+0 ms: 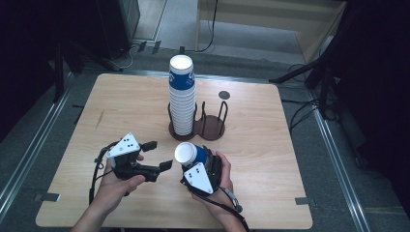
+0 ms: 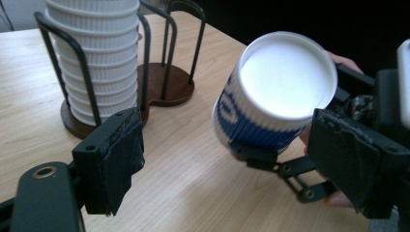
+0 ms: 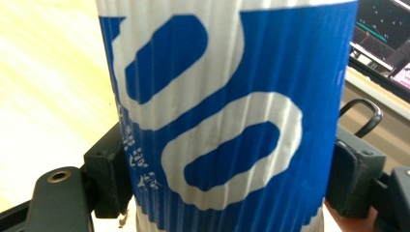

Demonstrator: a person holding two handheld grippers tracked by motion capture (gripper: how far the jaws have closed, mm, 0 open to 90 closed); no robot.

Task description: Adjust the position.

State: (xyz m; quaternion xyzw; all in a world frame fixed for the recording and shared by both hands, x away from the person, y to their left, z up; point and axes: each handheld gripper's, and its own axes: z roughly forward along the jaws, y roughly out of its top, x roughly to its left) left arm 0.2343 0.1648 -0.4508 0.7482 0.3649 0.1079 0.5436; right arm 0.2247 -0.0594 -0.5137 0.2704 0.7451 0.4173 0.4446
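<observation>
The right gripper (image 1: 193, 162) is clamped on a blue-and-white paper cup (image 1: 189, 153), its two black pads pressed against the ribbed sleeve from either side. The cup is held clear of the table (image 1: 270, 145), near the front middle, tilted so that its white bottom faces up and to the left. In the right gripper view the cup's sleeve (image 3: 227, 116) carries big white rounded shapes on blue — part of a logo, too close to read as a word — and a short column of small white characters at the lower left, too blurred to make out.

The left gripper (image 1: 159, 155) sits just left of the cup, apart from it, jaws standing about halfway open with nothing between them. In the left gripper view its taped pads (image 2: 113, 162) frame the cup's white bottom (image 2: 287, 72).

Farther back, at the middle of the table, a dark wire cup holder (image 1: 212, 123) on a brown base keeps a tall stack of cups (image 1: 182, 94) in its left bay — the top cup shows the same blue band with white lettering, too small to read. The right bay holds no cups.
</observation>
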